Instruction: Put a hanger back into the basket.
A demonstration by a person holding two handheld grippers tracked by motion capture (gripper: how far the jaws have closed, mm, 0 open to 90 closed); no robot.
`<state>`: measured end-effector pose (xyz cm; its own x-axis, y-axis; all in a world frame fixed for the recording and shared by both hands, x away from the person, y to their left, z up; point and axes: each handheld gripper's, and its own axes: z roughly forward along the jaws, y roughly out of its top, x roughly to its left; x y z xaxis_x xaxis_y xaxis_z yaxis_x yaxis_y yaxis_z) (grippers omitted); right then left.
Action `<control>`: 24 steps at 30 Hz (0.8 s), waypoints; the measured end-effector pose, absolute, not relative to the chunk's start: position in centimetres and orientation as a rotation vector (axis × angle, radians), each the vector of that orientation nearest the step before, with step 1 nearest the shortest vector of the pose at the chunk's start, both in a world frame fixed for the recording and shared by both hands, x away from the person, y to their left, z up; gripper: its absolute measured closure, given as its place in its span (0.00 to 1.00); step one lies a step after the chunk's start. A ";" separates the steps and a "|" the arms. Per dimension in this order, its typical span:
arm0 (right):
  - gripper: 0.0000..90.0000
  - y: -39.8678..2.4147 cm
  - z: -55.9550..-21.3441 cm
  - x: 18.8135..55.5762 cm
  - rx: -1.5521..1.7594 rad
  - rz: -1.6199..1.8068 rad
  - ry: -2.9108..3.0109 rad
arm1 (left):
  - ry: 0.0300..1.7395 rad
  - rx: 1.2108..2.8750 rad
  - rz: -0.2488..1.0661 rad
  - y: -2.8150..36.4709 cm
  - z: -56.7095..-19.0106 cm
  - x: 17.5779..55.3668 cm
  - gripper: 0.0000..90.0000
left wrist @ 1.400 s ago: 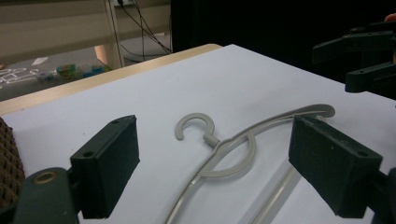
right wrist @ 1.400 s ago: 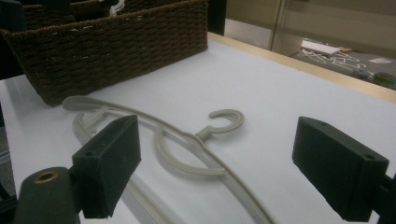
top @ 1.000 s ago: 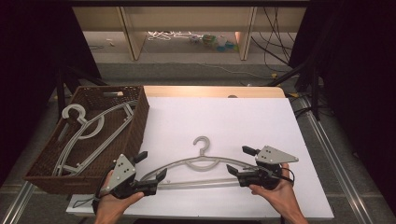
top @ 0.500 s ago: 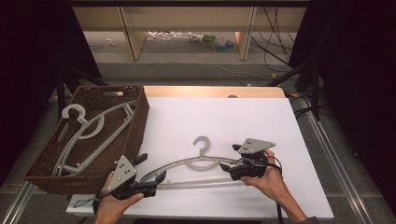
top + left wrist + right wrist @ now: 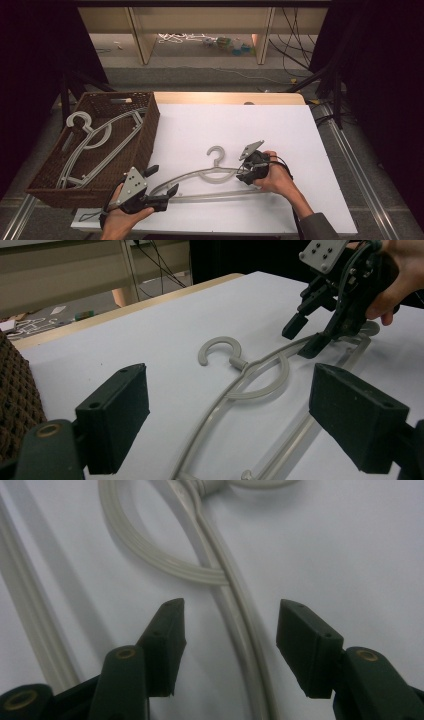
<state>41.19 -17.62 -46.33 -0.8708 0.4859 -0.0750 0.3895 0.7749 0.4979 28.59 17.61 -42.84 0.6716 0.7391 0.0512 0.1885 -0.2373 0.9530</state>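
On white table [image 5: 300, 130], hanger [image 5: 210, 175] arm between right gripper [image 5: 227, 647] fingers, closing, seemingly untouched, left gripper [image 5: 230, 425] fingers wide.

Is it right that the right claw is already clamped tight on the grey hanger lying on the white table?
Not quite. The right claw straddles the grey hanger on the white table, but its jaws, just closing, have gaps either side of the arm, as the right gripper view shows.

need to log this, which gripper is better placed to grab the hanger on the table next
Right. The right gripper already straddles the hanger shoulder, jaws just closing, pads not yet touching. The left gripper stands wide open over its other end.
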 end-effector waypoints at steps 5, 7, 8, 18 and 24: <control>0.64 -17.6 -46.7 41.8 0.688 0.682 2.797 | 0.749 1.771 0.606 17.5 -42.9 28.6 0.18; 0.70 -17.4 -46.6 42.1 0.689 0.671 2.832 | 0.750 1.779 0.612 17.5 -42.9 28.6 0.18; 0.70 -17.4 -46.6 42.1 0.689 0.671 2.832 | 0.750 1.779 0.612 17.5 -42.9 28.6 0.18; 0.77 -17.1 -46.6 42.5 0.661 0.647 2.877 | 0.764 1.763 0.619 18.0 -42.9 28.9 0.18; 0.82 -16.7 -46.4 42.5 0.616 0.603 2.902 | 0.763 1.760 0.620 18.1 -42.9 29.0 0.18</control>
<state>42.51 -16.65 -46.42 -0.9109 0.4117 -0.0289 0.3661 0.8384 0.4039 29.04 18.14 -42.88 0.6600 0.7500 0.0424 0.1949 -0.2255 0.9546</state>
